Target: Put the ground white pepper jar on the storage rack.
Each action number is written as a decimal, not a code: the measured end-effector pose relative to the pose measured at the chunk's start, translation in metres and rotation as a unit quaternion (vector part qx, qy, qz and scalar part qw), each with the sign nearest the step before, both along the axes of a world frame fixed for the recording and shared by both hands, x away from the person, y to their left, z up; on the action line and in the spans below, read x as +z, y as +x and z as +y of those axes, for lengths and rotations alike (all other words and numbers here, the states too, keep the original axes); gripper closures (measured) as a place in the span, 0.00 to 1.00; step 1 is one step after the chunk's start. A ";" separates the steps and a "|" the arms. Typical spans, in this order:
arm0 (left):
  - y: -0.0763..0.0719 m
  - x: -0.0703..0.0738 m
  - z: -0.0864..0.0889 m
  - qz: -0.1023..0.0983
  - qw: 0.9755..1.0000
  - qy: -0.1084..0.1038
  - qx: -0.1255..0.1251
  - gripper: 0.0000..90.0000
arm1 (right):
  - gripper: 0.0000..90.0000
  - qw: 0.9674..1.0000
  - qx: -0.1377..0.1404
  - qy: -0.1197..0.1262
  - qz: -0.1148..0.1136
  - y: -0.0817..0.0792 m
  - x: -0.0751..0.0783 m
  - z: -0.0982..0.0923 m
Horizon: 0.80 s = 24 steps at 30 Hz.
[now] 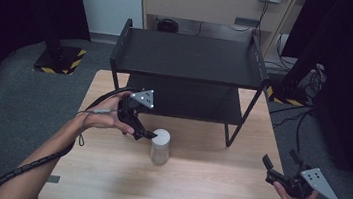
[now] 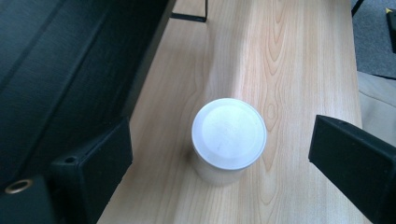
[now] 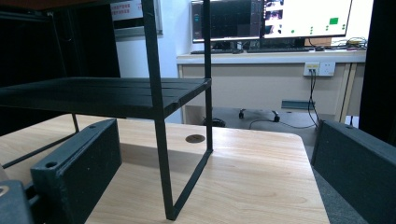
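we see the left gripper (image 1: pixel 146 135) with fingers wide, straddling the white-lidded jar (image 2: pixel 228 135) at centre frame, ungrasped; right gripper (image 1: pixel 281 168) fingers wide, idle at lower right.

The person's left forearm reaches in from the lower left, its hand tilting the left black two-jaw gripper (image 1: pixel 146 135) downward, jaws wide apart with nothing pressed between them. The right black two-jaw gripper (image 1: pixel 279 163) sits low at the right, held level, jaws spread.
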State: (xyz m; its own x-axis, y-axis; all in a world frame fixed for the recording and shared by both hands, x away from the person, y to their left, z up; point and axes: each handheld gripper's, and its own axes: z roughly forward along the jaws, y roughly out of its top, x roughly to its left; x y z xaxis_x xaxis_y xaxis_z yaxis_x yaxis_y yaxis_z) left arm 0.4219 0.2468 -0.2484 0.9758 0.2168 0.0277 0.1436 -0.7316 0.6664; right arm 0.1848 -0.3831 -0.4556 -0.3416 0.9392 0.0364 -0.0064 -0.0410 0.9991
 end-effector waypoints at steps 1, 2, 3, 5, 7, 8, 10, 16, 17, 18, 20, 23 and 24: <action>0.001 -0.004 -0.002 0.003 1.000 0.003 0.001 0.06 | 0.02 1.000 0.000 0.000 0.000 0.000 0.000 0.000; 0.002 -0.006 -0.003 0.005 1.000 0.004 0.002 0.06 | 0.02 1.000 0.000 0.000 0.000 0.000 0.000 0.000; 0.003 -0.009 -0.005 0.006 1.000 0.006 0.000 0.06 | 0.02 1.000 0.001 0.000 0.001 0.000 0.000 0.000; 0.005 -0.015 -0.009 0.008 1.000 0.010 -0.001 0.06 | 0.02 1.000 0.001 0.001 0.001 0.000 0.000 0.000; 0.007 -0.020 -0.011 0.015 1.000 0.006 -0.001 0.06 | 0.02 1.000 0.000 -0.001 0.000 0.000 0.000 0.000; 0.007 -0.022 -0.012 0.017 1.000 0.004 -0.002 0.06 | 0.02 1.000 0.000 0.000 0.000 0.000 0.000 0.000; 0.008 -0.026 -0.016 0.015 1.000 0.007 -0.004 0.07 | 0.02 1.000 0.000 0.000 0.000 0.000 0.000 0.000; 0.010 -0.036 -0.029 0.020 1.000 0.014 -0.014 0.07 | 0.02 1.000 0.000 0.000 0.000 0.000 0.000 0.000; 0.011 -0.038 -0.031 0.022 1.000 0.014 -0.014 0.07 | 0.02 1.000 0.000 0.000 0.000 0.000 0.000 0.000; 0.010 -0.040 -0.032 0.023 1.000 0.014 -0.015 0.07 | 0.02 1.000 0.000 0.001 0.001 0.000 0.000 0.000; 0.010 -0.043 -0.033 0.022 0.999 0.015 -0.019 0.09 | 0.02 1.000 0.000 0.001 0.001 0.000 0.000 0.000; 0.010 -0.048 -0.035 0.022 0.999 0.016 -0.019 0.10 | 0.02 1.000 -0.001 0.001 0.000 0.000 0.000 -0.001; 0.010 -0.049 -0.036 0.021 0.999 0.017 -0.019 0.11 | 0.02 1.000 -0.001 0.001 0.000 0.000 0.000 -0.001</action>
